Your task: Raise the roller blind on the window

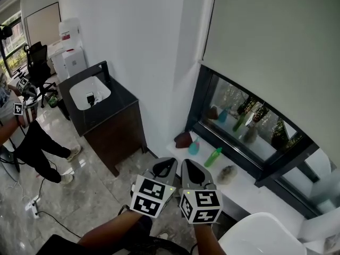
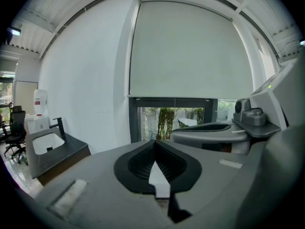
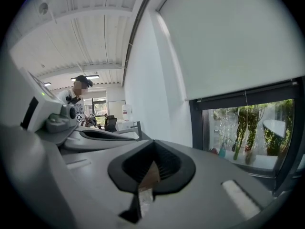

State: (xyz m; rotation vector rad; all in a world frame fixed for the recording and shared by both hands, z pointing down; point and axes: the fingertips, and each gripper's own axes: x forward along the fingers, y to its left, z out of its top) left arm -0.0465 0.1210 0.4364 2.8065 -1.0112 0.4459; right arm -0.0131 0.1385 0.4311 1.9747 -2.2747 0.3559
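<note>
The left gripper [image 1: 169,162] and right gripper [image 1: 187,164] are hovering together at 6 o'clock, jaws pressed together on nothing, seemingly readying to reach. The roller blind [image 1: 276,52] is hanging at 1 o'clock, covering the upper window [image 1: 241,122].

Dark cabinet [image 1: 119,129], white basin [image 1: 79,91] — green bottle [image 1: 213,156], office chair [image 1: 37,62].

Pale grey-beige blind [image 1: 276,41], black window frame [image 1: 197,97], white sill [image 1: 248,189], green bottle [image 1: 213,156], teal bottle [image 1: 194,148], dark brown cabinet [image 1: 119,134], white basin [image 1: 87,92], grey marbled floor [image 1: 90,195], grey left gripper [image 1: 169,161] and right gripper [image 1: 187,162] with black-and-white square markers
</note>
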